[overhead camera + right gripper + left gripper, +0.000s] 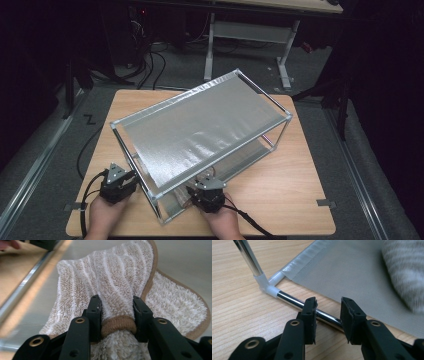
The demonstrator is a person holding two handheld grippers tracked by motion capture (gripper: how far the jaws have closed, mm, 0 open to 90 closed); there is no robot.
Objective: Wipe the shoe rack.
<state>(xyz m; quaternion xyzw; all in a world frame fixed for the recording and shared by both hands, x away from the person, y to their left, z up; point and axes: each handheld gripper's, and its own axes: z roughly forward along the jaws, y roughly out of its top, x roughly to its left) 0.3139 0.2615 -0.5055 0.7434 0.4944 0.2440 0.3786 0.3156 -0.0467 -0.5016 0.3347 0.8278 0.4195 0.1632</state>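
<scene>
L claw (328, 315) spread astride rack rail (294, 301) | R claw (117, 315) pinching towel (117, 272)

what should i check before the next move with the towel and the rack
1. Right gripper has the towel: ok, a bunched fold with its brown hem sits pinched between the jaws.
2. Towel lies over the rack's lower shelf: ok, the grey fabric shows beneath it.
3. Left gripper steadies the rack: not ok, the bottom rail runs between the jaws but the pads do not press on it.
4. Rack stands flat on the table: ok in the high view.
5. Towel free of the rails: cannot tell, its far edge is out of sight.
6. Top shelf clears the right hand: cannot tell.
</scene>
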